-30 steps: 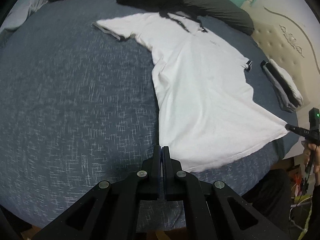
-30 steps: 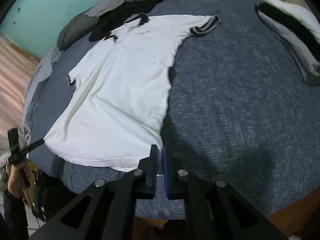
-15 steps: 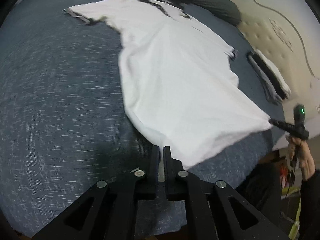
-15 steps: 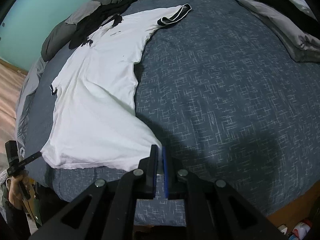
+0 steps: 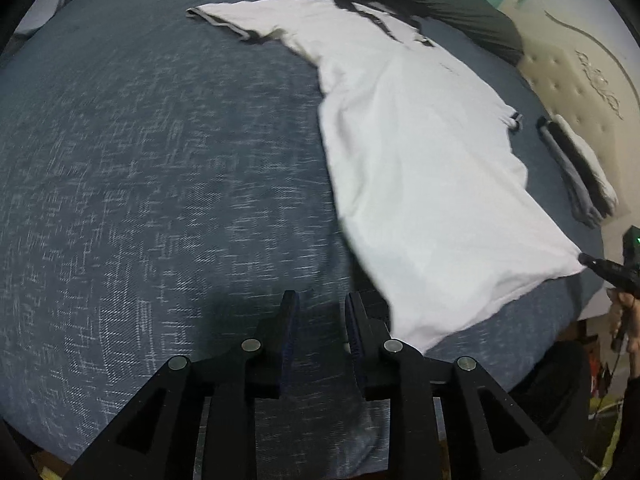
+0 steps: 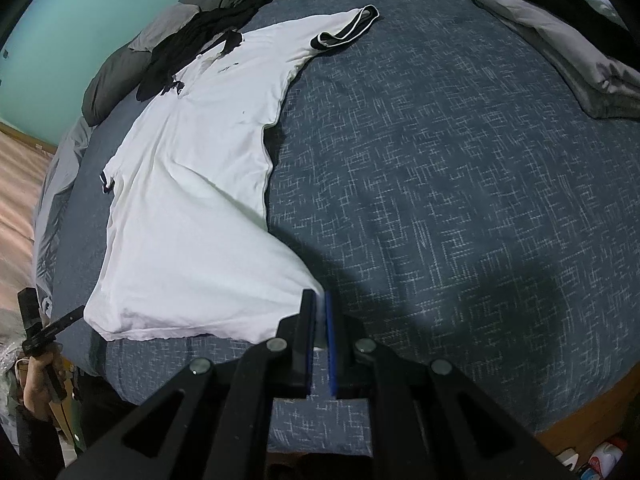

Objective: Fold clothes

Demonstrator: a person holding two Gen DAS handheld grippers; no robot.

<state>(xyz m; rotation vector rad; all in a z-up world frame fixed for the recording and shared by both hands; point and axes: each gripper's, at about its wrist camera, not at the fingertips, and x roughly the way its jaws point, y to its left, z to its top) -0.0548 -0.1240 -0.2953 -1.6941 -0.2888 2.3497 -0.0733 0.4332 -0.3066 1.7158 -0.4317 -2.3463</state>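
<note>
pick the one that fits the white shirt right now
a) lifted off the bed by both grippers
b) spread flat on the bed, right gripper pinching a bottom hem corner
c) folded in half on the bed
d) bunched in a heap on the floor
b: the white shirt lies spread on the blue bed cover, and the right gripper is shut on its near hem corner.

The place was a home bedroom. A wide bed (image 6: 460, 184) with a dark blue patterned cover filled both views, with a cream tufted headboard (image 5: 576, 76) at one end and grey pillows (image 6: 132, 72) bunched along a teal wall (image 6: 80, 12). Clothes lay on the cover: a white polo shirt (image 5: 420, 168) spread out and a folded stack (image 6: 552, 36) near the headboard. Wooden flooring (image 6: 16, 184) showed beside the bed.
</note>
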